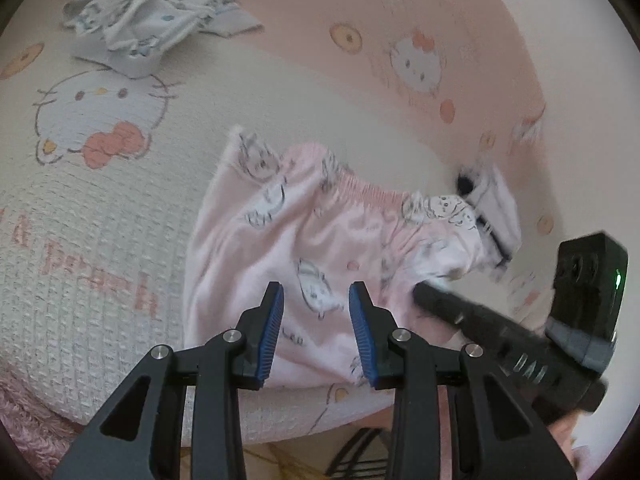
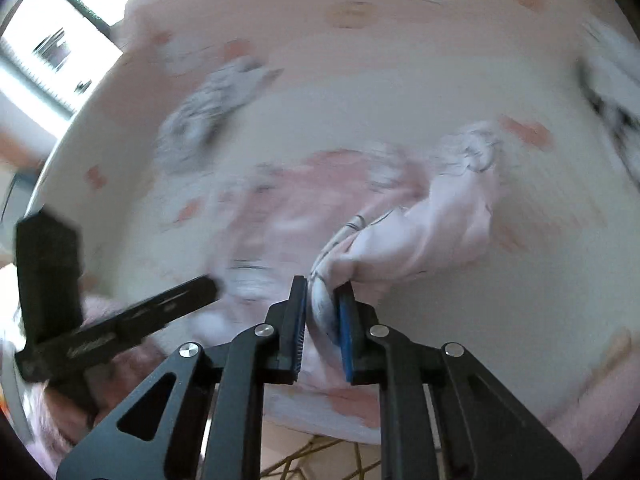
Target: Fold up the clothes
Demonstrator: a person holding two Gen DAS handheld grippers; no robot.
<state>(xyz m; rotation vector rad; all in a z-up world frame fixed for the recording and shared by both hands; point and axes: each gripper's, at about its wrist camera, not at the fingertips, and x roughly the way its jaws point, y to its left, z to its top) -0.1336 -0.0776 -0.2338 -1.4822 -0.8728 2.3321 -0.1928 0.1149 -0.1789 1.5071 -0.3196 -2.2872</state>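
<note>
Pink cloth pinched in one set of fingers, the other set waiting.

Pink shorts [image 1: 320,248] lie in the middle of the picture on the cartoon bed cover [image 1: 120,208]. The right gripper [image 2: 322,304] has its fingers clamped on a bunched corner; the left gripper [image 1: 316,308] hovers with fingers apart, holding nothing. The pinch looks small and the picture is blurry, so a quick tug could pull the soft cloth free or crumple it.

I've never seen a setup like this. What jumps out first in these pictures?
A pair of pink cartoon-print shorts lies crumpled in the middle of a cat-patterned bedcover. The right gripper pinches a bunched corner of them, while the left gripper hovers open above the fabric. A crumpled white garment sits at the far left.
</note>
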